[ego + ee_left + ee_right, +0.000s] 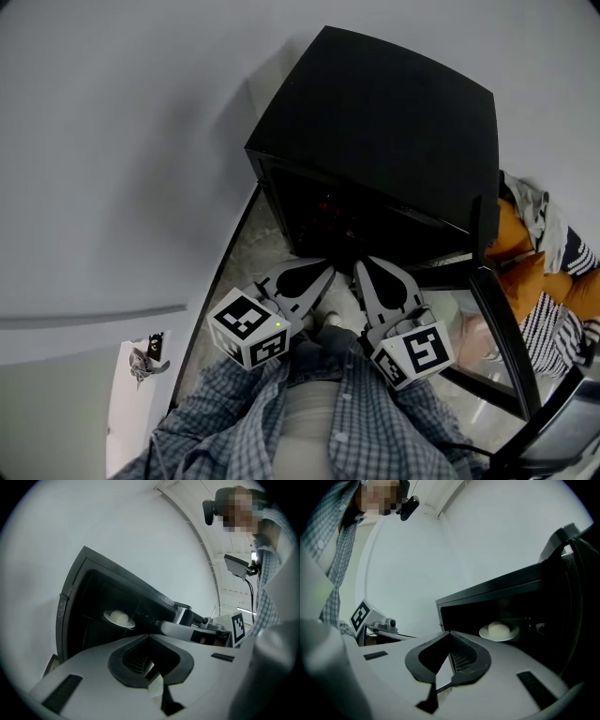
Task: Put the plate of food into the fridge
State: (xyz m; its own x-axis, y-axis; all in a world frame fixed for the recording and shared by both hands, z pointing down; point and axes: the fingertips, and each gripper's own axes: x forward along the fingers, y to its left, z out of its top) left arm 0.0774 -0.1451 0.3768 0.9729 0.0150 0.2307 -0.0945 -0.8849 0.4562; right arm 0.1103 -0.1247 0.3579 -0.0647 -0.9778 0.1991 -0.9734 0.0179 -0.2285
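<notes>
fridge (394, 122): black, far centre. its door (485, 228) stands swung out at the right, leaving the interior open.

plate of food (499, 631): pale mound on a white plate, already resting on a shelf inside the fridge, well apart from both tools.

left gripper (319, 277): jaws pressed together with nothing between them, held near the body.

right gripper (370, 277): jaws likewise closed and empty, just beside the left gripper.

handling note: placing looks done, so the likely remaining step is shutting the door. push the door's outer edge with a closed jaw tip, swing it slowly, and keep both tools clear of the shelf so the plate is not jolted.
</notes>
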